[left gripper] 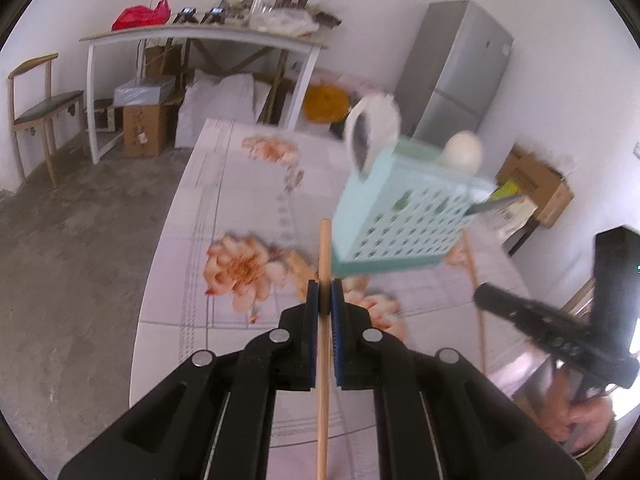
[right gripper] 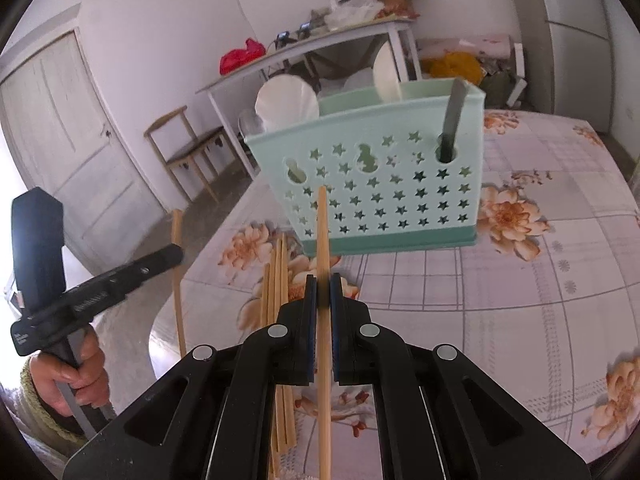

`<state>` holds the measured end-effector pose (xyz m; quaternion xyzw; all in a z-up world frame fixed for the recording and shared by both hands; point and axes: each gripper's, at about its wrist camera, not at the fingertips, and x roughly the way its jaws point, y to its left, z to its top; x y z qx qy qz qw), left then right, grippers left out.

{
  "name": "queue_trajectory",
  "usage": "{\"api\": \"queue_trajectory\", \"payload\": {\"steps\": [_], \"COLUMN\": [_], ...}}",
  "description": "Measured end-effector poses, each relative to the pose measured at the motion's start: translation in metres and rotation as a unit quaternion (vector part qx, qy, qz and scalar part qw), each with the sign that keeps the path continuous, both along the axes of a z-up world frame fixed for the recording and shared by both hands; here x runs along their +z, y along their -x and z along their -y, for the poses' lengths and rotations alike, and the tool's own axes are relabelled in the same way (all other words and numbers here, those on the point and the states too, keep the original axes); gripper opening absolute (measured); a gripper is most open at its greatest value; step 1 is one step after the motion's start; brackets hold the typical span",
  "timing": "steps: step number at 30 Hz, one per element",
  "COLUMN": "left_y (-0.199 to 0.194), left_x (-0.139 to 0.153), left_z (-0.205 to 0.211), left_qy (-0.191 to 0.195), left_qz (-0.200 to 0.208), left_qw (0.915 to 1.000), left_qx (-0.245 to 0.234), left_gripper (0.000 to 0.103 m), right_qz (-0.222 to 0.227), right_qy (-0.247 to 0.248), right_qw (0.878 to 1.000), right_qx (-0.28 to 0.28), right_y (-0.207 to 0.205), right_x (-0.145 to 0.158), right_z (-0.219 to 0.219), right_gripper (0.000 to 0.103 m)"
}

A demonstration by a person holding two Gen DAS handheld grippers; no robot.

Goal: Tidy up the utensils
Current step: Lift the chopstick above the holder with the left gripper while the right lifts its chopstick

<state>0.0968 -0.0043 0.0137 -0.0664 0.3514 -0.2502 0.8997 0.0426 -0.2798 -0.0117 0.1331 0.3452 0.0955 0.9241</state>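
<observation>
In the left wrist view my left gripper [left gripper: 324, 304] is shut on a wooden chopstick [left gripper: 325, 248] that points up at the pale teal utensil basket [left gripper: 400, 216]. The basket stands on the floral tablecloth [left gripper: 240, 184] with white spoons [left gripper: 374, 128] in it. My right gripper [right gripper: 323, 292] is shut on a second chopstick [right gripper: 322, 224], just in front of the star-pierced basket [right gripper: 380, 184]. Several loose chopsticks [right gripper: 276, 280] lie on the cloth to its left. Each view shows the other gripper from the side, the right gripper [left gripper: 480, 294] and the left gripper [right gripper: 178, 254].
A grey knife handle [right gripper: 452, 116] sticks out of the basket's right slot. A person's hand [right gripper: 72, 376] grips the left tool. Beyond the table are a wooden chair [left gripper: 36, 108], a cluttered white side table [left gripper: 200, 36], a fridge [left gripper: 456, 72], cardboard boxes [left gripper: 536, 184] and a door [right gripper: 60, 128].
</observation>
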Motion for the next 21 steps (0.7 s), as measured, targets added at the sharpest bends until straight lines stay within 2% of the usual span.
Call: {"api": "queue_trajectory", "payload": {"steps": [11,16,21], "left_y": [0.017,0.016,0.007], "left_x": [0.066,0.112,0.161], "left_z": [0.002,0.007,0.021], "left_qy": [0.038,0.067,0.098], "left_qz": [0.070,0.119,0.177], "left_qw": [0.9966,0.9899,0.9780], "left_qx": [-0.020,-0.038,-0.051], "left_gripper": [0.005,0.005,0.005], "right_qz": [0.011,0.015,0.015], "right_qy": [-0.018,-0.026,-0.032], "right_qw": [1.000,0.999,0.999], "right_qx": [-0.010,-0.015,-0.018], "right_y": [0.006,0.008,0.009], "right_x": [0.000,-0.001,-0.002], "right_z": [0.008,0.014,0.018], "right_gripper": [0.004,0.004,0.004]}}
